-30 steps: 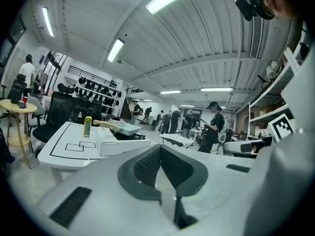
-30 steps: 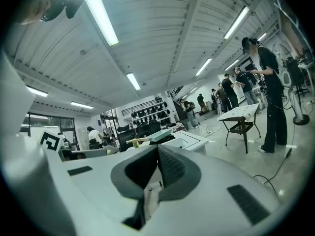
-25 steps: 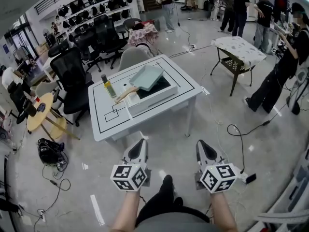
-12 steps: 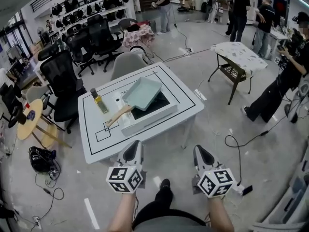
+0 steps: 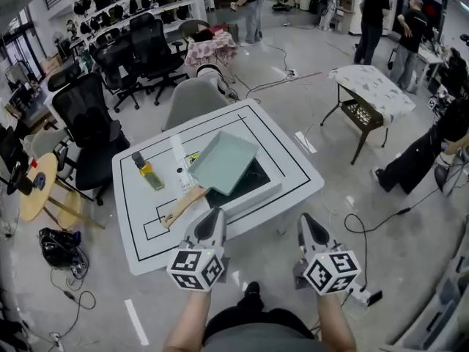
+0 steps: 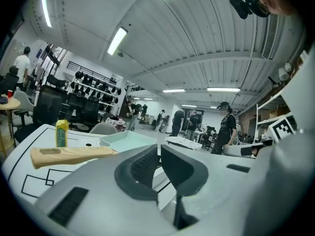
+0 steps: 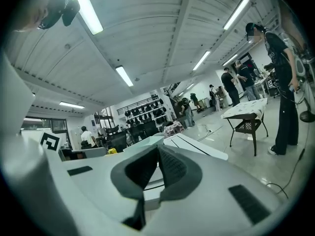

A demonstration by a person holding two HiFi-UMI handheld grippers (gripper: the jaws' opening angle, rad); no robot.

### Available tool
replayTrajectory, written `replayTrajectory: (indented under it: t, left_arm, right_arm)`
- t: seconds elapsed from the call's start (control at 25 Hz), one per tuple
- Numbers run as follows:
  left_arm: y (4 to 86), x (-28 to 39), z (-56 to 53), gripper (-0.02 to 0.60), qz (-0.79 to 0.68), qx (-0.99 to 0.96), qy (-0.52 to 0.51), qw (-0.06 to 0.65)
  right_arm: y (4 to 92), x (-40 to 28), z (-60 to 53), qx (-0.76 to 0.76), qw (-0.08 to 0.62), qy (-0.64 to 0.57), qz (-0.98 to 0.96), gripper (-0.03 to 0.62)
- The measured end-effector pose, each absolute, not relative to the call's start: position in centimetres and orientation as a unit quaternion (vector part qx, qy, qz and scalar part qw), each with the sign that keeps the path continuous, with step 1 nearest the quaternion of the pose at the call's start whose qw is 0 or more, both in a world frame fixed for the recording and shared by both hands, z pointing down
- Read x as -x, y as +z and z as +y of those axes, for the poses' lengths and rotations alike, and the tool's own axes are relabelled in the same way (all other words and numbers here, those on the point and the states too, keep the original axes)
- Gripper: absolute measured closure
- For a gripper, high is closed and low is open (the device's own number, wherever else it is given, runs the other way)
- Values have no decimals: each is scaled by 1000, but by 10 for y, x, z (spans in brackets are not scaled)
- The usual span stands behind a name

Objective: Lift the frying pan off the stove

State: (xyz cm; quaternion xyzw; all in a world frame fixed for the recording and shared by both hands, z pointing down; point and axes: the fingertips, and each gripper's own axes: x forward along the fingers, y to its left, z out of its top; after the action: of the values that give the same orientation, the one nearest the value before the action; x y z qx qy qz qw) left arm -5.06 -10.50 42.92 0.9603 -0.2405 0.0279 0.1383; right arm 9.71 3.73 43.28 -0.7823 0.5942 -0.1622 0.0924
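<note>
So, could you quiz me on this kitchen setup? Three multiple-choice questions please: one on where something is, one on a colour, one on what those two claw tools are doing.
1. Where is the bottle?
A) on the table, left of the frying pan
B) inside the pan
C) on the floor

2. What colour is the pan's body?
A) red
B) pale green
C) black

3. How are the left gripper and right gripper?
A) both clamped on the pan's handle
B) both wide open
C) both shut, holding nothing

Answers:
1 A: the head view shows it standing on the white tabletop, left of the stove.
2 B: the square pan is pale green, with a wooden handle.
3 C: each gripper view shows jaws together with nothing between them.
</note>
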Motion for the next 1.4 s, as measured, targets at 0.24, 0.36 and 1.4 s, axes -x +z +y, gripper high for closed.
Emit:
replayTrajectory:
  t: [0.24,0.36,1.4]
  left_arm:
    - [426,37,-126,573,-240,-961,29,137]
    - [426,29,-135,572,-249,-958,27,139]
    - [404,43,-174,572,-529,-832,-26,162]
  right_arm:
    - [428,-107,3,773,84,-164,608,594]
    - [429,-117,-12,765,81,-164,618,594]
    - [415,-170,-196,525,38,-186,829,589]
